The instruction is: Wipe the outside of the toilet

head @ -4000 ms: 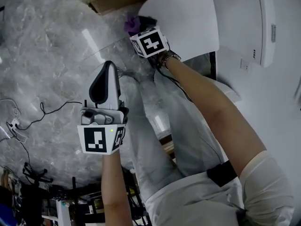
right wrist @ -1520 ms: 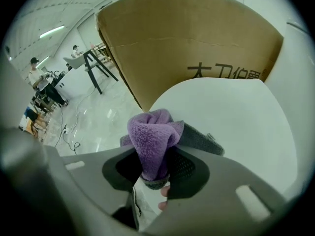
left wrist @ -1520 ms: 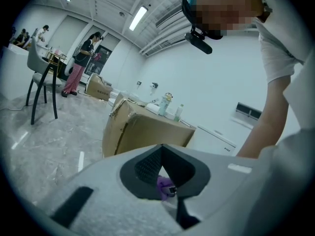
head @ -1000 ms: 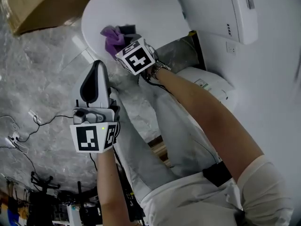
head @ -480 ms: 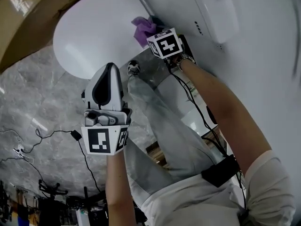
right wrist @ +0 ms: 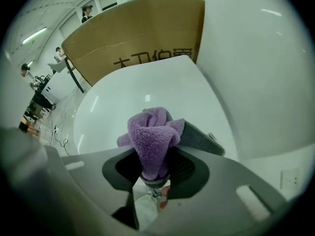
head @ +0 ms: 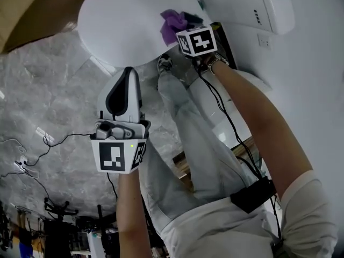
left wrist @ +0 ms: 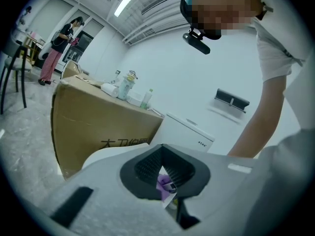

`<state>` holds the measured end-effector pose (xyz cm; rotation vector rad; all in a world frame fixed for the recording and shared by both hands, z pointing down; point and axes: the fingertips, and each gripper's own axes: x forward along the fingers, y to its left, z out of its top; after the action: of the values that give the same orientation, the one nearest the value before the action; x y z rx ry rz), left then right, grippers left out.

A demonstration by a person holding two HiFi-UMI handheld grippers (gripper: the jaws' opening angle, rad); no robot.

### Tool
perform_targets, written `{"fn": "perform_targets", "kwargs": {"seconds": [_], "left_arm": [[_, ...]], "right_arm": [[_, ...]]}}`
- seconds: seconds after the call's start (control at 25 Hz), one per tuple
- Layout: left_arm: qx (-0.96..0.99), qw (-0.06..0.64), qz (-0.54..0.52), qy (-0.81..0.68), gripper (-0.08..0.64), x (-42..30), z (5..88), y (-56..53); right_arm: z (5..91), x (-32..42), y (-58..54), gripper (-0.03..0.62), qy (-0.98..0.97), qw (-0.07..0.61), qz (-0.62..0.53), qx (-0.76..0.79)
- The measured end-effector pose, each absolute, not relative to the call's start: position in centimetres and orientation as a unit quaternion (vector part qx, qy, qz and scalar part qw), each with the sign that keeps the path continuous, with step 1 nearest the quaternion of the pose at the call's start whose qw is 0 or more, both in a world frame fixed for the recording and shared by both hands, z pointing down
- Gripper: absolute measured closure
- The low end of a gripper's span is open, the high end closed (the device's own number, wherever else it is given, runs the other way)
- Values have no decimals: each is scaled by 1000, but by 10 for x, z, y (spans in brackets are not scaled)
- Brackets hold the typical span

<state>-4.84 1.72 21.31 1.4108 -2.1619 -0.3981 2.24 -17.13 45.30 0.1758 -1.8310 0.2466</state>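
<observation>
Right gripper (head: 184,23) has shifted since a second ago: it has carried the cloth (head: 172,19) off the middle of the toilet (head: 121,28) lid toward the lid's back end, next to the tank (head: 252,7). Left gripper (head: 122,93) has barely moved and hangs well back from the toilet on the front side, over the floor (head: 48,90).

Right gripper jaws are clamped on the purple cloth (right wrist: 150,134). The cloth is a bunched wad sticking out past the jaw tips, pointing at the lid top. Whether it touches the lid or sits just off it, I cannot tell. Left gripper (left wrist: 165,170) jaws are closed together with nothing in them. A box (right wrist: 142,31) stands beyond the toilet's front end.

Judgement: wiping is under way on the lid. The sides and tank of the toilet look not yet done.

Risks from here:
- The wad is tight, so only a small patch of cloth wipes, and strokes may leave gaps.
- Pushing hard could drag cloth out of the jaws, since it is held by one pinch at its base.
- If the cloth folds back, a bare jaw could scrape the lid.
- A cable (head: 226,117) runs along the right arm and could snag at the gap by the tank.
</observation>
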Motion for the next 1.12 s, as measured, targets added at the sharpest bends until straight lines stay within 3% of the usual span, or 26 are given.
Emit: {"fn": "perform_targets", "kwargs": {"seconds": [0.52, 1.12], "left_arm": [[498, 258, -134, -817, 555, -96, 219, 182], [486, 265, -136, -821, 555, -90, 223, 196]], "right_arm": [[463, -25, -7, 466, -802, 584, 106, 68], [467, -46, 59, 466, -817, 565, 111, 4]]}}
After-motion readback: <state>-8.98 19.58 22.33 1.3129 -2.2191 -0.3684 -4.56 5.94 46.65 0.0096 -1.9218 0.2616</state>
